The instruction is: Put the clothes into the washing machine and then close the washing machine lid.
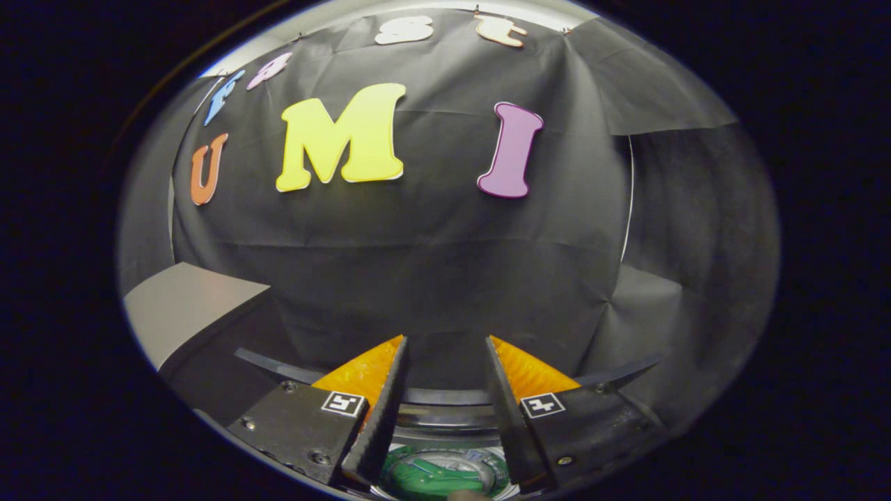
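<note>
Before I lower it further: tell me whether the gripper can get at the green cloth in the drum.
Probably yes. The gripper has its fingers apart with nothing between them, and the green cloth lies below the gap, inside the drum's rim. How far down it lies cannot be judged.

The washing machine [445,407] lies below and just ahead of the fingers, seen from above. Its dark round rim curves across the gap between them, and the opening under it stands uncovered. Inside the drum, low between the fingers, lies a bunched green piece of clothing [431,479] with pale folds around it.
</note>
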`<state>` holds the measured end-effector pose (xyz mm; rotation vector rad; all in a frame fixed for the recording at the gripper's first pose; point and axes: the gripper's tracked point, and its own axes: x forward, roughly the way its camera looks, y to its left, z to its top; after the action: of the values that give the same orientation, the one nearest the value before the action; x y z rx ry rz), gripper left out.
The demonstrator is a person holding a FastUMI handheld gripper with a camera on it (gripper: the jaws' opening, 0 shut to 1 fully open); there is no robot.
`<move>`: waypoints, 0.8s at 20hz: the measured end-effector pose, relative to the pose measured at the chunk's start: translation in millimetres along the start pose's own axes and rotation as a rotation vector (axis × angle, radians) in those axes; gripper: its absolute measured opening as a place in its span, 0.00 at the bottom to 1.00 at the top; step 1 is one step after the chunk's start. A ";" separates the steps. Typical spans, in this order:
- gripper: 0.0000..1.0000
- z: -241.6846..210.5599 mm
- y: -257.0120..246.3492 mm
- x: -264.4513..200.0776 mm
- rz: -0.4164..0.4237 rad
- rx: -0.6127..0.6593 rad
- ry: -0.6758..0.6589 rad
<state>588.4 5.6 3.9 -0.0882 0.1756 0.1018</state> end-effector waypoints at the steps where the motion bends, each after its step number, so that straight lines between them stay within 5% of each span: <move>1: 0.68 -1.8 0.0 -3.6 -0.001 -0.005 0.000; 16: 0.68 -28.2 1.1 -41.2 0.018 -0.062 0.077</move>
<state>543.2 0.2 -16.5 -0.1522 0.2500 0.1215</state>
